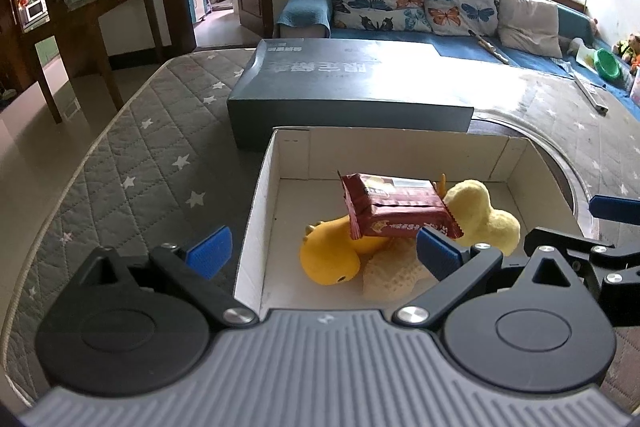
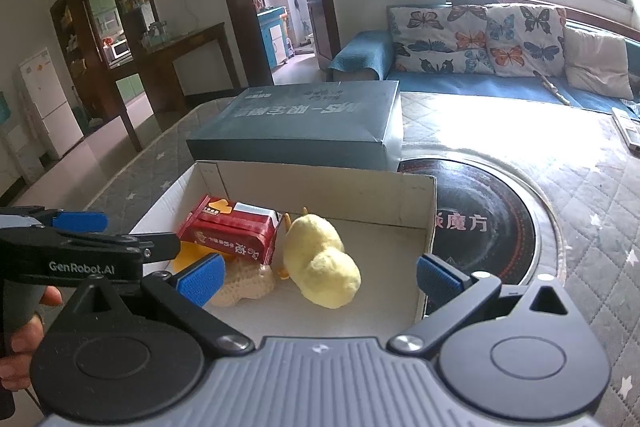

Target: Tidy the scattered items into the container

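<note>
A white open cardboard box (image 1: 256, 203) (image 2: 424, 195) sits on the quilted table. Inside lie a red snack packet (image 1: 396, 213) (image 2: 236, 233), an orange plush toy (image 1: 328, 259), a pale yellow plush duck (image 1: 480, 213) (image 2: 320, 263) and a beige knitted peanut (image 1: 390, 277) (image 2: 244, 287). My left gripper (image 1: 324, 253) stands open over the box's near left wall, with nothing between its fingers. My right gripper (image 2: 318, 277) is open above the near edge of the box, also with nothing in it. The left gripper's side shows at the left of the right wrist view, held by a hand (image 2: 24, 339).
A dark grey lidded box (image 1: 344, 87) (image 2: 304, 123) lies right behind the white box. A round black disc with a silver rim (image 2: 492, 223) sits to the right. Beyond the table are a blue sofa with butterfly cushions (image 1: 416, 3) and a wooden side table (image 1: 104, 7).
</note>
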